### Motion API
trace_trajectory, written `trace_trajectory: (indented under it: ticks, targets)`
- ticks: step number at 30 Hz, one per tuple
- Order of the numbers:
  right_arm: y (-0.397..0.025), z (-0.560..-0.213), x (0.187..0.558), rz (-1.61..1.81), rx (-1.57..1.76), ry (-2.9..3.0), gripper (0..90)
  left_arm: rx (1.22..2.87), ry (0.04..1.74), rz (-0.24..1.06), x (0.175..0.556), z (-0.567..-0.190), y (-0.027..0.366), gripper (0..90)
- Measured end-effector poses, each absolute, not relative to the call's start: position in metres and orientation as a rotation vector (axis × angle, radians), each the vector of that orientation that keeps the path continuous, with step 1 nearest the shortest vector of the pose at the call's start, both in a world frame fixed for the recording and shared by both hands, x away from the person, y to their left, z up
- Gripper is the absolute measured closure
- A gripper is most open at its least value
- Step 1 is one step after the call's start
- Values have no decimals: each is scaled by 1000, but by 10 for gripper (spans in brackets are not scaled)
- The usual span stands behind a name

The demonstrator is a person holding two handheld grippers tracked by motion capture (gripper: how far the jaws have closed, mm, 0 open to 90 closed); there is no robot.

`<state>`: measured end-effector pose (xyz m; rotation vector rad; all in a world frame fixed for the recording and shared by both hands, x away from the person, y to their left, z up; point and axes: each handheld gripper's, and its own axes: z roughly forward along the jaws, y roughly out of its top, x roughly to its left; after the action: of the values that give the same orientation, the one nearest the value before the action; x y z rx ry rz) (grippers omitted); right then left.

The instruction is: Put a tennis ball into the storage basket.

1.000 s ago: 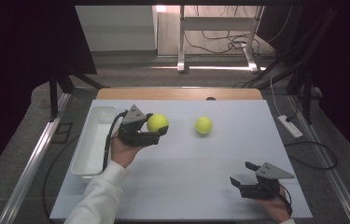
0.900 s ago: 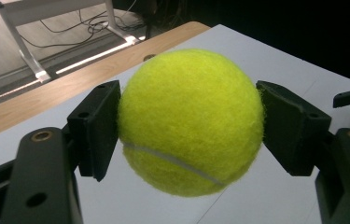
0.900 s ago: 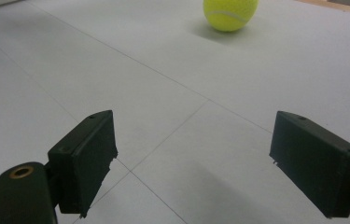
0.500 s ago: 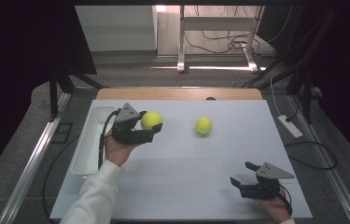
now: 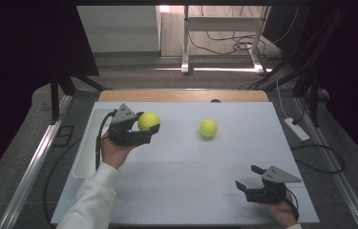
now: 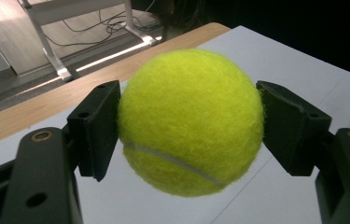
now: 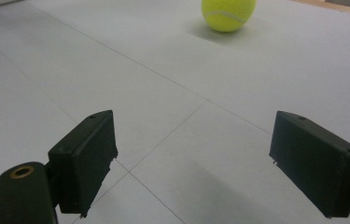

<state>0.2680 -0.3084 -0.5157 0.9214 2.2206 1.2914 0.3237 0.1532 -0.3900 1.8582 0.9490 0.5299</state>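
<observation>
Yellow felt ball (image 6: 191, 122), unlettered, clamped by left tool (image 6: 189, 123).

Neon yellow-green balls on a pale grey-white table

The held tennis ball (image 6: 190, 122) is fuzzy with a white curved seam, the left gripper (image 6: 189, 126) is matte black, and the tray (image 5: 87, 148) is white.

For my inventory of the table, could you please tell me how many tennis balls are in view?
2. One tennis ball is clamped between the jaws of the left gripper, near the white tray. The other tennis ball lies free on the table, toward the far side.
</observation>
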Motion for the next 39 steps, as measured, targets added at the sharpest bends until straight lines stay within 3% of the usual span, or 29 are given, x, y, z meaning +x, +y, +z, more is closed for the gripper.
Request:
trace_trajectory:
  ticks: [39]
  targets:
    - [-309,-516,268,1281,924,2209,146,1825,1076,600,330,-394,194,266]
